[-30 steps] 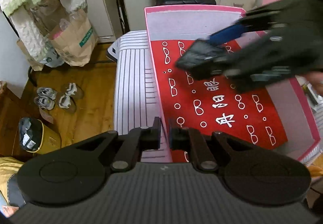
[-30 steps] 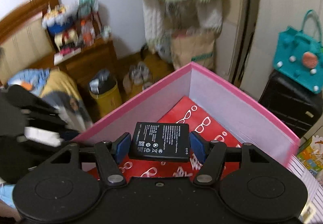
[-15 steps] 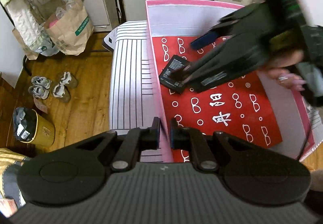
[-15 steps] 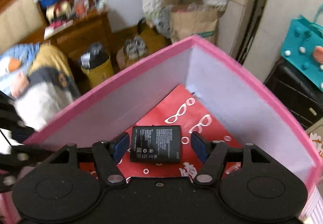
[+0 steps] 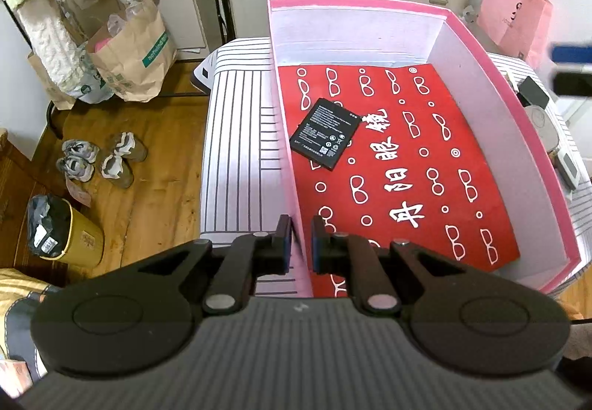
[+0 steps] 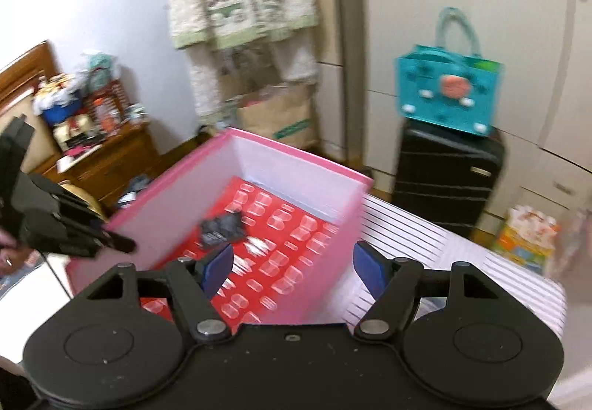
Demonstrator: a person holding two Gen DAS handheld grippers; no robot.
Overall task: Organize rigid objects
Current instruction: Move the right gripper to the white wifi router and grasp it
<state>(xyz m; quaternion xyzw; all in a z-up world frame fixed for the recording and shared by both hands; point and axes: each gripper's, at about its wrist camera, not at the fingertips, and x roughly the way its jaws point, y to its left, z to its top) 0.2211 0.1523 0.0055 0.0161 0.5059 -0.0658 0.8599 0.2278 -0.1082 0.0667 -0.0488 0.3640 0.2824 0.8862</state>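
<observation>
The large pink cardboard box point(image 5: 514, 106) with the red printed paper lining point(image 5: 407, 225) is seen mid-frame, its near-left wall pinched by the closed left tool point(image 5: 300, 238). The flat black rectangular battery point(image 5: 325, 133) is laid inside, upper left of the lining, long axis diagonal. The right tool point(image 6: 292, 267) is held empty above the box's right wall, jaws just widened; more small items point(image 5: 544, 121) are glimpsed at right on the striped table point(image 5: 236, 151).
</observation>
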